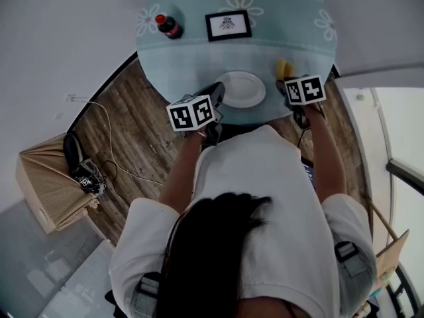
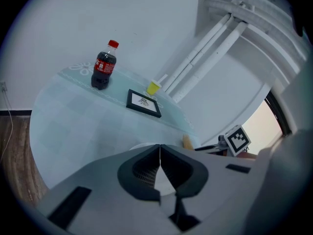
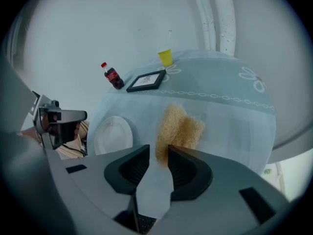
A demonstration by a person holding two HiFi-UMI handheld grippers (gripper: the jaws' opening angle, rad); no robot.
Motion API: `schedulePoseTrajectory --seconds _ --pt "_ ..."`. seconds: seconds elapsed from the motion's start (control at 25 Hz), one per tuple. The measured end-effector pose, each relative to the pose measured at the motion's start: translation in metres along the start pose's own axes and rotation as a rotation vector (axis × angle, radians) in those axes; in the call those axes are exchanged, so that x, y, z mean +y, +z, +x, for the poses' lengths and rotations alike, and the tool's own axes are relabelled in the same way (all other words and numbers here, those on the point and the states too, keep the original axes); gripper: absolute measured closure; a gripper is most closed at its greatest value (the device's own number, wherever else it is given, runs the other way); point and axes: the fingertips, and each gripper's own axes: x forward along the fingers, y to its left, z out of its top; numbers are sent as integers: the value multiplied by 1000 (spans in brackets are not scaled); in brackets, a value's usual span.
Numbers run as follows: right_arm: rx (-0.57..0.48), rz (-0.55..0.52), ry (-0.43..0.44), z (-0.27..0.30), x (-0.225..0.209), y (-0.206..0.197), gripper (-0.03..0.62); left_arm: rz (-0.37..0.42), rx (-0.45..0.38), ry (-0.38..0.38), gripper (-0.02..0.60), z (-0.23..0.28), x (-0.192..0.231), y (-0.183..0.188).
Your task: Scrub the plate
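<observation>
White plate (image 1: 240, 89) at near edge of round table (image 1: 192, 55), left gripper (image 2: 160, 153) at plate's left rim, fingers closed together on nothing, right gripper (image 3: 157, 156) fingers slightly apart, near end of sponge (image 3: 182, 125) between them, unclamped, dark drink bottle (image 2: 103, 68) with red label, print unreadable, bare cloth between plate and picture frame (image 1: 228, 25).

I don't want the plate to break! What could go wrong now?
Two things might. The right gripper has its jaws apart with only the near end of the sponge between them; a pinch there may catch just the edge, and the sponge could slip out. The plate lies close to the near edge of the table, and the left gripper is shut beside it, not holding it, so scrubbing could slide the plate off.
</observation>
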Motion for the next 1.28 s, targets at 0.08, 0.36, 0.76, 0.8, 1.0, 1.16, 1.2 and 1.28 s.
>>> schedulePoseTrajectory --seconds 0.08,0.36,0.76,0.8,1.0,1.16,1.2,1.28 --pt "-16 37 45 -3 4 3 461 -7 -4 -2 569 0 0 2" --pt "-75 76 117 -23 9 12 402 -29 -8 -5 569 -14 10 -1" --pt "-306 176 203 -72 19 40 384 -89 -60 24 569 -47 43 6" --pt "-338 195 224 -77 23 45 384 -92 -66 20 569 -49 43 8" --pt "-432 203 245 -98 37 62 384 -98 -73 -11 569 -51 40 9" --pt "-491 155 195 -114 49 71 384 -84 -70 -51 569 -50 31 8" --pt "-519 158 175 -119 51 74 385 -80 -75 -63 569 -50 28 10" --pt "-564 158 133 -126 55 77 385 -65 -91 -84 569 -51 21 15"
